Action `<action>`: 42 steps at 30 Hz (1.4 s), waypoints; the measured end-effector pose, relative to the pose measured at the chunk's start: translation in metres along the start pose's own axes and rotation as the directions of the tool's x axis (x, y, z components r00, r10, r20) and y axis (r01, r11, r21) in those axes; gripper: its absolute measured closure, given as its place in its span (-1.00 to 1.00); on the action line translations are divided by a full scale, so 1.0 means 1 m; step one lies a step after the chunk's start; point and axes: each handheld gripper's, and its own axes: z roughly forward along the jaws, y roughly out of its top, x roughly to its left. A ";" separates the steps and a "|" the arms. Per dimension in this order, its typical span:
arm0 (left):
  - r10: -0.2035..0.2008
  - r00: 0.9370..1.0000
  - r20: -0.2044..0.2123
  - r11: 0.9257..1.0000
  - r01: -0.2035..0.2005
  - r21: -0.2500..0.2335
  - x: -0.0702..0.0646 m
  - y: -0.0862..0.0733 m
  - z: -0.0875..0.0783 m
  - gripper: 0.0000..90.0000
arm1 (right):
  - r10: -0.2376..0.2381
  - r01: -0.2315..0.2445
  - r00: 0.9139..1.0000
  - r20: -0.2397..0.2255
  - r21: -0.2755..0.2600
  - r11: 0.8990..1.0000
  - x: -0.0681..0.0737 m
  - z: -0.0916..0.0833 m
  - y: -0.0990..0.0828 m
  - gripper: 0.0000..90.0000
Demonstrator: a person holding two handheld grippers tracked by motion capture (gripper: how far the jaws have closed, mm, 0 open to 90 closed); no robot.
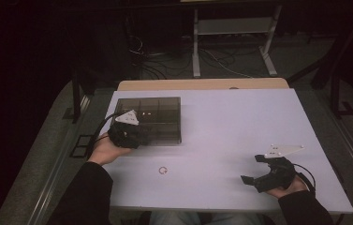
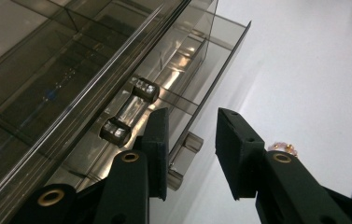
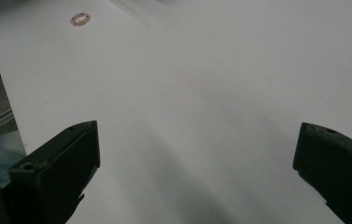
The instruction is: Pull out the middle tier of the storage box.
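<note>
1 box (image 1: 158, 117), 1 ring (image 1: 164, 171), 2 tongs.

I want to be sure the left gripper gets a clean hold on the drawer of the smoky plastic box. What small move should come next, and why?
Probably ease the left gripper a little further in and close on the drawer's small clear knob. In the left gripper view the drawer already stands slightly out of the box, and the knob sits between the jaws, with a gap still visible on the right side.

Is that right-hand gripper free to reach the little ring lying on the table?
Probably yes: the right gripper stands open, holding nothing, and only bare table lies between it and the ring.
</note>
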 end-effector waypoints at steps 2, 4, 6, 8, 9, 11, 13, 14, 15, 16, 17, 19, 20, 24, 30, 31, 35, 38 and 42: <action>0.006 1.000 0.003 1.000 -0.006 0.005 0.002 -0.001 0.001 0.47 | 0.000 0.000 1.000 -0.001 0.000 1.000 0.000 0.000 0.000 -1.00; -0.013 1.000 0.013 1.000 0.013 -0.004 0.004 -0.002 0.001 0.50 | 0.001 -0.001 1.000 -0.001 0.001 1.000 0.000 0.000 0.000 -1.00; -0.021 1.000 0.022 1.000 0.021 -0.008 0.006 -0.003 0.001 0.53 | 0.002 -0.002 1.000 0.000 0.004 1.000 0.000 0.001 0.000 -1.00; -0.023 0.999 0.024 1.000 0.023 -0.010 0.007 -0.003 0.001 0.56 | 0.000 0.000 1.000 -0.001 0.009 1.000 0.000 0.001 -0.001 -1.00; -0.018 1.000 0.024 1.000 0.018 -0.010 0.008 -0.004 0.001 0.58 | 0.000 0.000 1.000 -0.002 0.009 1.000 0.000 0.001 0.000 -1.00; -0.022 0.999 0.026 1.000 0.022 -0.013 0.009 -0.004 0.001 0.62 | 0.002 -0.002 1.000 -0.002 0.006 1.000 0.000 0.001 0.000 -1.00; -0.030 0.999 0.028 0.999 0.030 -0.016 0.010 -0.004 0.001 0.66 | 0.002 -0.002 1.000 -0.002 0.004 1.000 0.000 0.001 0.000 -1.00; -0.031 0.999 0.031 0.999 0.031 -0.015 0.011 -0.005 0.001 0.67 | 0.002 -0.002 1.000 -0.002 0.004 1.000 0.000 0.001 0.000 -1.00; -0.032 0.999 0.033 0.999 0.033 -0.014 0.011 -0.005 0.001 0.68 | 0.002 -0.002 1.000 -0.003 0.005 1.000 0.000 0.001 0.000 -1.00; -0.034 0.999 0.033 0.999 0.034 -0.014 0.011 -0.005 0.001 0.69 | 0.001 -0.001 1.000 -0.004 0.006 1.000 0.000 0.001 0.000 -1.00; -0.036 0.999 0.032 0.999 0.036 -0.016 0.011 -0.005 0.002 0.69 | 0.000 0.000 1.000 -0.004 0.005 1.000 0.000 0.001 0.000 -1.00; -0.026 0.999 0.029 1.000 0.027 -0.013 0.012 -0.006 0.003 0.69 | 0.001 -0.001 1.000 -0.004 0.003 1.000 0.000 0.001 0.000 -1.00; -0.026 0.999 0.030 1.000 0.026 -0.015 0.012 -0.006 0.003 0.69 | 0.002 -0.002 1.000 -0.004 0.002 1.000 0.000 0.001 0.000 -1.00; -0.023 0.999 0.031 1.000 0.024 -0.013 0.012 -0.006 0.002 0.70 | 0.000 0.000 1.000 -0.005 0.007 1.000 0.000 0.001 0.000 -1.00; -0.033 0.999 0.036 0.999 0.033 -0.021 0.011 -0.008 0.001 0.71 | 0.003 -0.003 1.000 -0.006 0.005 1.000 0.000 0.001 0.000 -1.00; -0.035 0.999 0.036 0.999 0.036 -0.024 0.011 -0.008 0.001 0.71 | 0.001 -0.001 1.000 -0.006 0.003 1.000 0.000 0.001 0.000 -1.00; -0.031 0.999 0.038 0.999 0.032 -0.024 0.010 -0.009 0.001 0.71 | 0.002 -0.002 1.000 -0.007 0.005 1.000 0.000 0.001 0.000 -1.00; -0.034 0.999 0.041 0.999 0.035 -0.028 0.009 -0.010 0.000 0.72 | 0.002 -0.002 1.000 -0.006 0.004 1.000 0.000 0.001 0.000 -1.00; -0.033 0.998 0.046 0.999 0.034 -0.032 0.008 -0.012 -0.001 0.71 | 0.002 -0.002 1.000 -0.007 0.005 1.000 0.000 0.001 0.000 -1.00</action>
